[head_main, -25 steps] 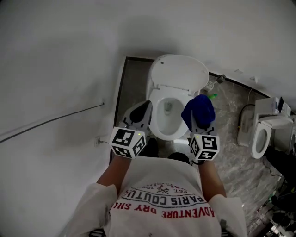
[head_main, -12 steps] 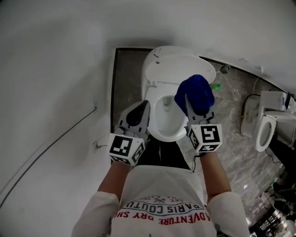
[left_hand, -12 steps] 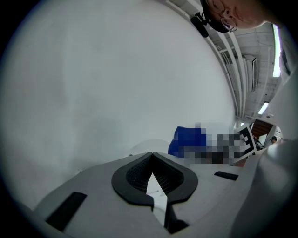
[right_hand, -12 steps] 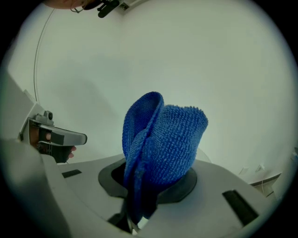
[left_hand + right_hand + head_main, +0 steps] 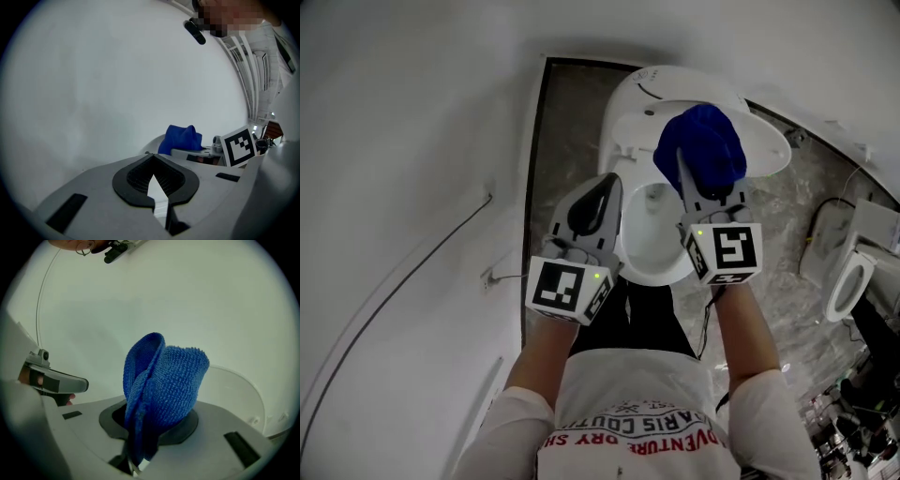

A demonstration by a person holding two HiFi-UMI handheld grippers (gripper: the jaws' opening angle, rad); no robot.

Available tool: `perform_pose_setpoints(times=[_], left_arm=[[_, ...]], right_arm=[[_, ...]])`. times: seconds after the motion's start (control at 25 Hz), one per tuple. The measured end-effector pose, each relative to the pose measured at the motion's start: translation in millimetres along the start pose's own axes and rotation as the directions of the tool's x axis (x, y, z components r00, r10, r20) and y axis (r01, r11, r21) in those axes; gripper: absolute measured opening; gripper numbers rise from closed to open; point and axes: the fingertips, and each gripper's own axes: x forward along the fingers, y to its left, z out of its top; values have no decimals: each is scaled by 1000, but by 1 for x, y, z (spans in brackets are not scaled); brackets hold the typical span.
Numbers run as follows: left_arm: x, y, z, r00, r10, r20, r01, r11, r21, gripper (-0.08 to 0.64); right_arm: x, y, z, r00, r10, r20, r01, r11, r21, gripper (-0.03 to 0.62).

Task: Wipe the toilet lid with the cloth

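Cloth (image 5: pixel 165 380) — soft, light and limp, judged to fold readily against a surface — is pinched at a bunched fold by the right gripper (image 5: pixel 709 195) close before the raised toilet lid (image 5: pixel 767 152), while the left gripper (image 5: pixel 592 212) is closed on nothing.

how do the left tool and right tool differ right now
The right tool is shut on the blue cloth; the left tool is shut on nothing. The right tool reaches further towards the toilet lid; the left tool sits back beside the bowl. Both are grey with marker cubes.
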Motion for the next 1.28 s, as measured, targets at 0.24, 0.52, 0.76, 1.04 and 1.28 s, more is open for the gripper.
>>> perform_pose_setpoints(times=[0.24,0.52,0.76,1.04,1.28], left_arm=[[7,22,-19,998,52,-36,-53,998,-27,6],[6,25,-33,995,71,-65,-73,997,-28,6],[8,22,-42,995,63,-78,-66,997,-38,6],[19,2,-47,994,48,-100,-55,997,-60,6],[36,-20,-45,995,18,-100,-22,999,-41,6]], right_arm=[[40,17,-9,997,74,12,-74,997,-8,94],[57,6,-12,999,37,39,-37,999,-4,94],[59,-5,-13,998,29,56,-28,999,-18,94],[44,-43,-17,999,-37,24,37,999,1,94],[23,-78,-21,997,-79,16,79,997,2,94]])
